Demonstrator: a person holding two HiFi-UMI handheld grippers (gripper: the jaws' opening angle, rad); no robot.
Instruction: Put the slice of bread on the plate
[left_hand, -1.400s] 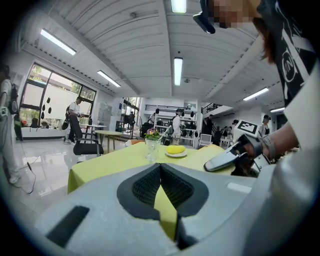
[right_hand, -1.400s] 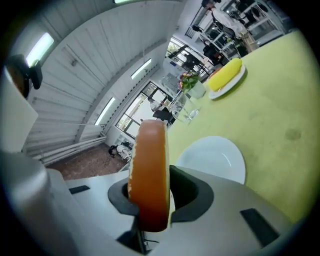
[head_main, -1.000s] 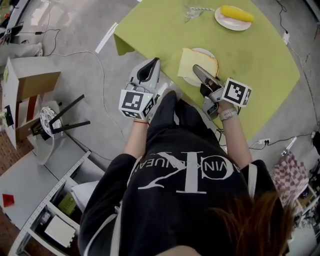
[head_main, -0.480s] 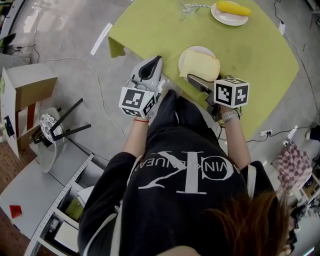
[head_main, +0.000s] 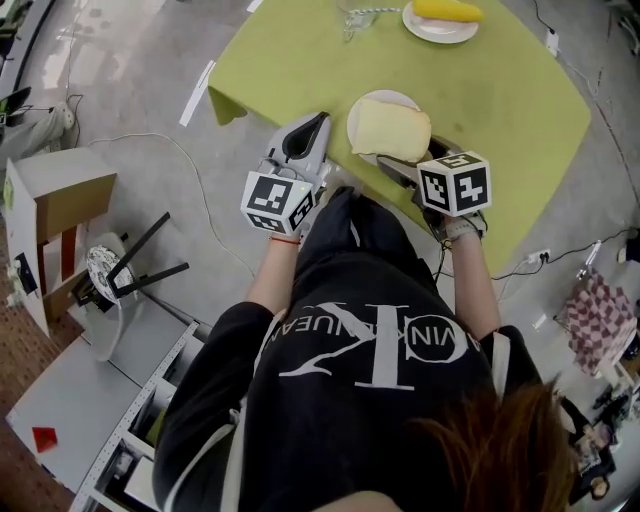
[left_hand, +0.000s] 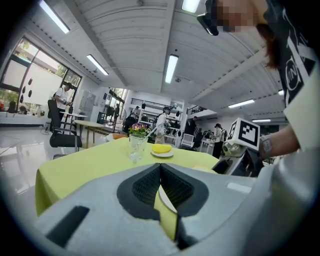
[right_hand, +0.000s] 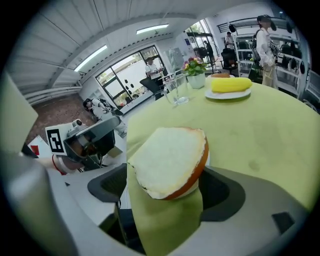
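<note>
A pale slice of bread (head_main: 390, 128) with a brown crust lies flat on a white plate (head_main: 359, 107) near the front edge of the green table (head_main: 500, 90). My right gripper (head_main: 400, 167) sits at the bread's near edge, its jaws opening. In the right gripper view the bread (right_hand: 170, 160) shows between the spread jaws (right_hand: 167, 197), which do not press on it. My left gripper (head_main: 305, 135) hovers at the table edge left of the plate, shut and empty, and in the left gripper view its pads (left_hand: 161, 172) meet.
At the table's far side stand a second plate with a yellow corn cob (head_main: 440, 12) and a drinking glass (head_main: 352, 15). A flower pot (right_hand: 196, 75) shows behind the glass. On the floor to the left are a cardboard box (head_main: 60, 200), a black-legged stand (head_main: 130, 250) and cables.
The bread was tilted over the plate in the right gripper's grip; now it lies flat on the plate. The right gripper rolled, sank a little and spread its jaws.
</note>
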